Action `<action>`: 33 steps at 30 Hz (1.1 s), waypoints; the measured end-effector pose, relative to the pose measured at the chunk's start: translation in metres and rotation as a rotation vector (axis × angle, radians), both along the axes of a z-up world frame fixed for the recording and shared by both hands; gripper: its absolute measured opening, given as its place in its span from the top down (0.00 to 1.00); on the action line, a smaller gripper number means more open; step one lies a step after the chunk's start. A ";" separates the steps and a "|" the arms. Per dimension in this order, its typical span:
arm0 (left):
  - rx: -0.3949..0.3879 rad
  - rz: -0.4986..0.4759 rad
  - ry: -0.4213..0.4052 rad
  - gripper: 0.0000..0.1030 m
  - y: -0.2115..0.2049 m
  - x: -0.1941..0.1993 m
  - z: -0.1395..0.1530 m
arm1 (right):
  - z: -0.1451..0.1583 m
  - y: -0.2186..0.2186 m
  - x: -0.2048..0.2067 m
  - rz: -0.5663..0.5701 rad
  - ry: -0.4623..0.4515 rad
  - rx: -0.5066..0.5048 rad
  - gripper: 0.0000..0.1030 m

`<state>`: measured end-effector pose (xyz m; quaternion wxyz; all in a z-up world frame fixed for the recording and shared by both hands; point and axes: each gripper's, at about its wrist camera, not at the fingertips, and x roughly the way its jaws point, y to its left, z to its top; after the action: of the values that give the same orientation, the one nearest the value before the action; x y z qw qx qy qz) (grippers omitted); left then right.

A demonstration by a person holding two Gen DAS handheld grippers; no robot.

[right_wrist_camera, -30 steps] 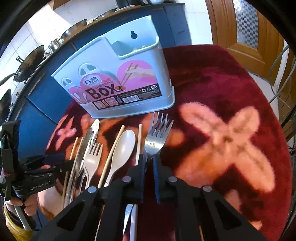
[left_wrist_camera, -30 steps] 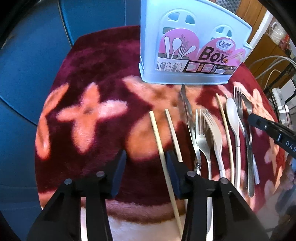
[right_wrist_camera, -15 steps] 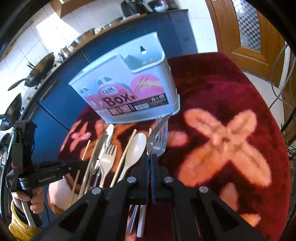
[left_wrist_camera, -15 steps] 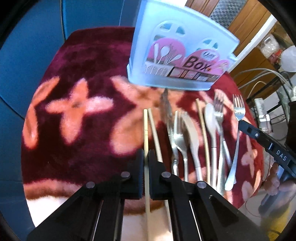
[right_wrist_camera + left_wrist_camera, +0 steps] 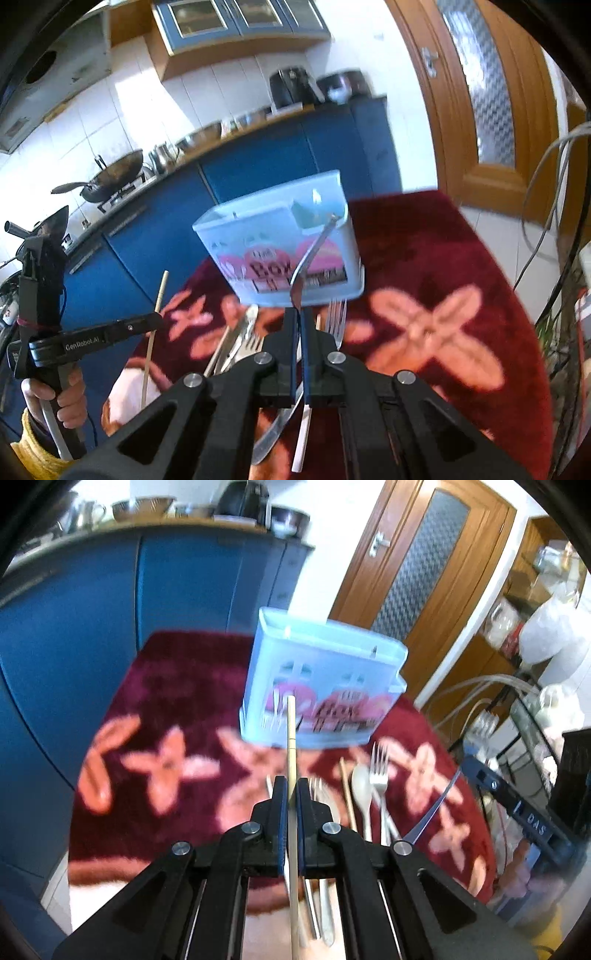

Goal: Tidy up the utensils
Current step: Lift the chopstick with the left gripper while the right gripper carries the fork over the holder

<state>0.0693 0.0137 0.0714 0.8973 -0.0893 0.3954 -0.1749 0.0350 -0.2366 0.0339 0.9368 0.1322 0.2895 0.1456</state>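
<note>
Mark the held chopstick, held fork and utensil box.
chopstick (image 5: 291,746), left wrist view, shaft above the jaws
fork (image 5: 309,254), right wrist view, curved neck
utensil box (image 5: 273,225), right wrist view, front wall

Kitchen, brightly lit. Blue cabinets (image 5: 258,184) along the far side under a wooden counter (image 5: 147,526) crowded with steel bowls (image 5: 142,509), a kettle and a dark appliance (image 5: 291,88). A wok (image 5: 110,177) on the stove at left. White tiled wall (image 5: 129,110) behind, glass-fronted upper cabinets (image 5: 240,18) above. A wooden door (image 5: 417,561) with patterned glass at right. Dark red flowered cloth (image 5: 443,295) over the surface. Cables (image 5: 480,694) and cluttered shelves beyond the door.
</note>
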 end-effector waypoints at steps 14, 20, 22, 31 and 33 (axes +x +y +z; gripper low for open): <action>-0.010 0.071 -0.239 0.98 -0.007 0.022 0.061 | 0.057 -0.011 0.003 -0.101 -0.217 -0.059 0.97; -0.042 0.097 -0.287 0.98 -0.012 0.050 0.085 | 0.080 -0.014 0.026 -0.124 -0.254 -0.082 0.97; -0.051 0.108 -0.307 0.98 -0.013 0.061 0.094 | 0.086 -0.013 0.034 -0.131 -0.267 -0.096 0.97; -0.070 0.184 -0.420 0.98 -0.017 0.118 0.121 | 0.106 -0.006 0.077 -0.162 -0.320 -0.147 0.97; -0.065 0.203 -0.443 0.98 -0.017 0.128 0.121 | 0.106 -0.004 0.087 -0.166 -0.323 -0.155 0.97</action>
<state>0.1975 -0.0032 0.1927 0.9717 -0.1171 0.1722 -0.1118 0.1223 -0.2410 0.1402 0.9872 0.0580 0.1340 0.0646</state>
